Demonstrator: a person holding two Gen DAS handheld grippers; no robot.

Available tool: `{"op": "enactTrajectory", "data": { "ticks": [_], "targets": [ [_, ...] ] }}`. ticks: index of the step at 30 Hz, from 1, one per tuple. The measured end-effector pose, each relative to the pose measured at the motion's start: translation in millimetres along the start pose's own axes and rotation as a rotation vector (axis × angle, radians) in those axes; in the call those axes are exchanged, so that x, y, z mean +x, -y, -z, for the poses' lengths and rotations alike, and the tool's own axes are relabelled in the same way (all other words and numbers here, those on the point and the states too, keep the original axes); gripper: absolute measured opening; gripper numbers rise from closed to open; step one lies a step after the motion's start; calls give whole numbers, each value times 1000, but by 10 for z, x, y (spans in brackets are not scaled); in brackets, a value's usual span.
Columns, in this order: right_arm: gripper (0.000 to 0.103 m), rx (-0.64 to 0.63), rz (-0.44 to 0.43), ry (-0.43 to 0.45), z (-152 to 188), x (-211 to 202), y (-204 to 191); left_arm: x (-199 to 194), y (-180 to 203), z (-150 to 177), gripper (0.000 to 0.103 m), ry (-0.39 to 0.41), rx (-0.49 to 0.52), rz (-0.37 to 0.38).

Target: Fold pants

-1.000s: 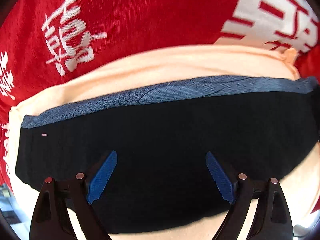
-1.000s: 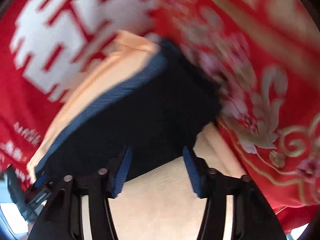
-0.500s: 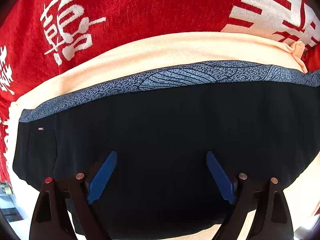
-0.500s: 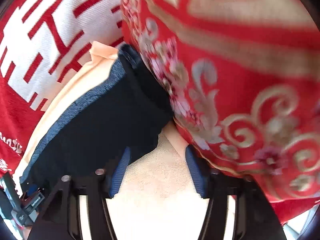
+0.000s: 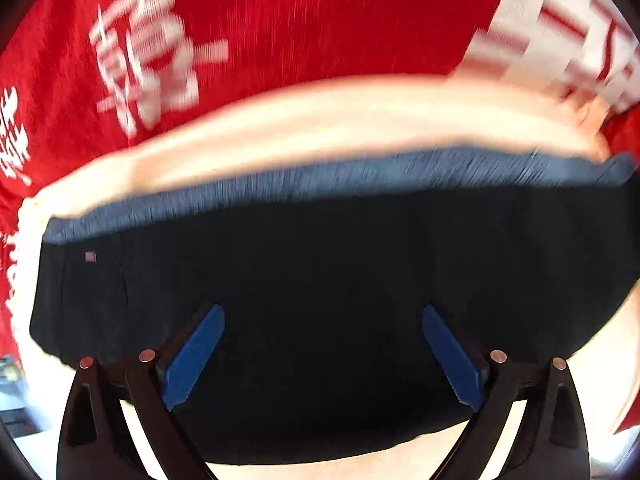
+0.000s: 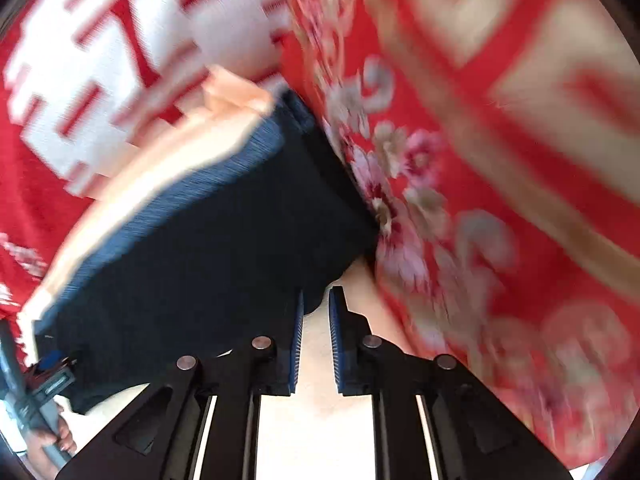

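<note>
Lying folded into a broad dark band, the pants rest on a pale peach cloth, which in turn sits on a red cover printed with white characters. Their speckled blue waistband runs along the far edge, and a tiny pale tag shows near the left end.

The left gripper hangs over the middle of the pants, pointing steeply down, its jaws spreading wide; the blue pads stand well apart with only flat dark fabric below them, nothing pinched.

In the right wrist view the right gripper is at the pants' right end, where a red flowered cloth lies against the dark fabric. Its jaws are closing, now down to a narrow slit. The corner of the pants reaches just to the fingertips (whether the pads actually nip it cannot be told through the blur), and mostly peach cloth shows through the gap.

At the lower left of that view a person's hand holds the other tool's grey handle.
</note>
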State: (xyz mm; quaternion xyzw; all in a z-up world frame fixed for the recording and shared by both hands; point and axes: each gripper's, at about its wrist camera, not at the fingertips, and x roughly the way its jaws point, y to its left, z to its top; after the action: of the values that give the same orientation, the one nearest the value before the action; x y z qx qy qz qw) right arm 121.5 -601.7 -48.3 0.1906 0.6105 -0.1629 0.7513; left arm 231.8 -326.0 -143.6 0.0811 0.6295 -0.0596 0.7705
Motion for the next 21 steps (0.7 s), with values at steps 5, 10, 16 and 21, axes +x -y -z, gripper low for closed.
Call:
{"op": "enactTrajectory", "data": {
  "ticks": [5, 10, 16, 21],
  "targets": [
    [15, -194, -50, 13, -339, 259, -483, 135, 169, -366, 100, 43, 28, -14],
    [23, -168, 32, -86, -659, 994, -276, 552, 22, -457, 103, 24, -14, -63],
    [30, -134, 83, -57, -547, 708, -222, 485, -709, -389, 103, -22, -131, -171],
    [56, -43, -257, -163, 4, 460, -517, 149, -1396, -91, 103, -27, -158, -235]
  ]
}}
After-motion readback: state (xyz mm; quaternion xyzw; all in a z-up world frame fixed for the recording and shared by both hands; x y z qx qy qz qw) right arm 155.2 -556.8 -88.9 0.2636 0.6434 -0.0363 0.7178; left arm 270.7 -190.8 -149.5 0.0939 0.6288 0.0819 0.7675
